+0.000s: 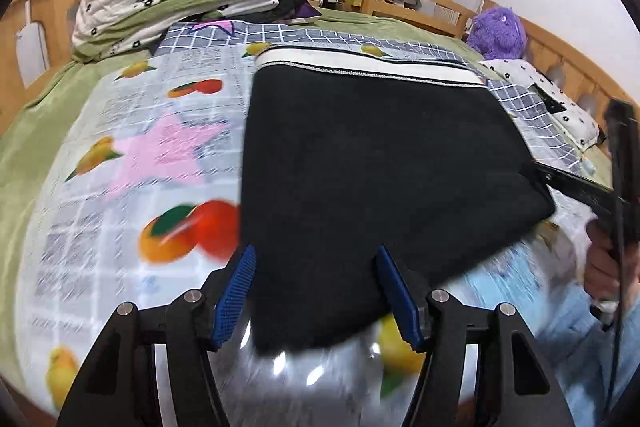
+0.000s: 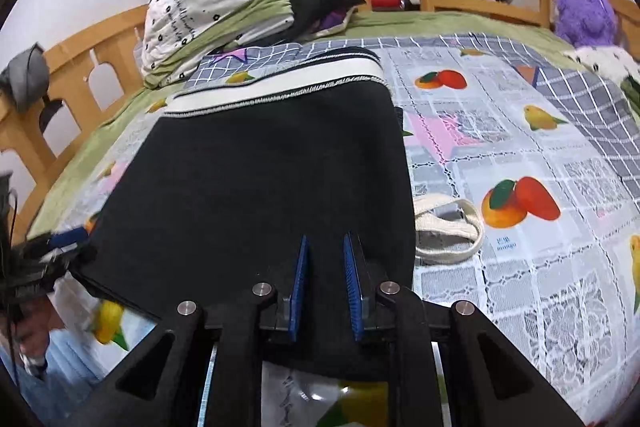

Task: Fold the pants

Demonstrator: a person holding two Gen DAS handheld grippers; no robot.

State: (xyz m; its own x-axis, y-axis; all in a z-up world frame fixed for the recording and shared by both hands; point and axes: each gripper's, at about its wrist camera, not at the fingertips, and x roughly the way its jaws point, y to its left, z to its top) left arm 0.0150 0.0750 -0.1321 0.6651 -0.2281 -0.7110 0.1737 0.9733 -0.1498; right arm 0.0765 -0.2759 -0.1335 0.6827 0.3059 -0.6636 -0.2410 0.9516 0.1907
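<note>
Black pants [image 2: 256,167] lie folded on the bed [image 2: 540,155], waistband far, long axis running away. Left hand-held gripper [image 1: 316,291] spread wide; right hand-held gripper [image 2: 326,283] narrowly parted over the near hem.

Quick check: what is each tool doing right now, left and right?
Left tool: open, fingers either side of the black pants, not clamping.
Right tool: nearly shut over the pants' near edge; grip cannot be told.

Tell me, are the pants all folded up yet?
Not quite. The black pants already look doubled into a short block, white waistband at the far end. The right gripper pinches the near edge; the left gripper is open around it. Another fold probably remains.
</note>
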